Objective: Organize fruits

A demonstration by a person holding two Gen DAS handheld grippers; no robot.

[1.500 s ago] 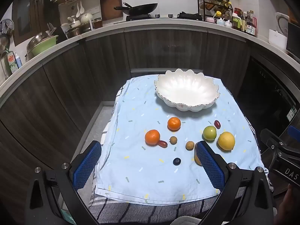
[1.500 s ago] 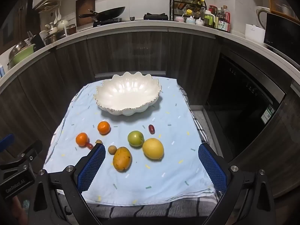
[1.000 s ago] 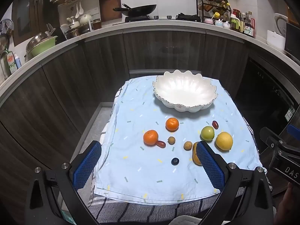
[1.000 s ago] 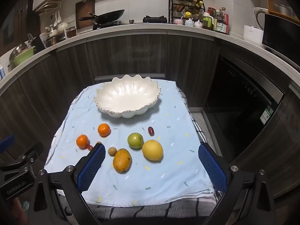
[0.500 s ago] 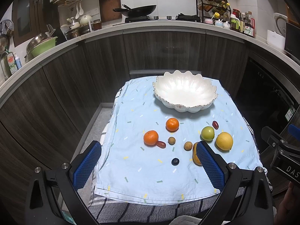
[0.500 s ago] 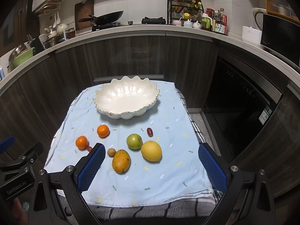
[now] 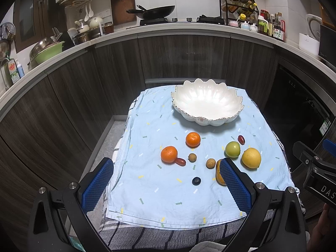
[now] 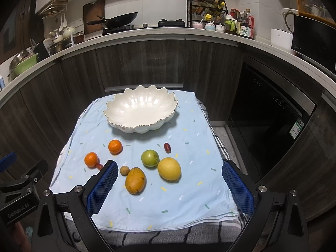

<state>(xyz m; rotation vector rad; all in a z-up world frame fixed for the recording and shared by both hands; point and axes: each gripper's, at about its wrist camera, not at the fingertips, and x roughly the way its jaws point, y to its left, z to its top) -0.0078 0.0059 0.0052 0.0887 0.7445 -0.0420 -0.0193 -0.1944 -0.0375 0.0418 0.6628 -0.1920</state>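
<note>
We hold both tools above the near edge of the desk [image 8: 189, 208], each with its pads spread wide and nothing between them. The fruits lie ahead of and below the tools on the blue cloth [image 7: 147, 180], and the white bowl [image 8: 140, 113], with no fruit in it, stands beyond them at the far end. The right tool [image 8: 168, 187] seems the nearer one to the mango [image 8: 135, 180], which lies just ahead of it, slightly toward its left pad, with its long axis running roughly away from us along the fingers. The lemon [image 8: 169, 168] and green apple [image 8: 149, 158] sit just past it, almost centred in the opening. From the left tool [image 7: 166, 183] the two oranges [image 7: 169, 154] and the blueberry [image 7: 196, 181] lie straight ahead, while the mango hides partly behind its right pad. Both tools point forward and tilt down toward the cloth, well above the fruit; we judge that no fruit is yet moved.
</note>
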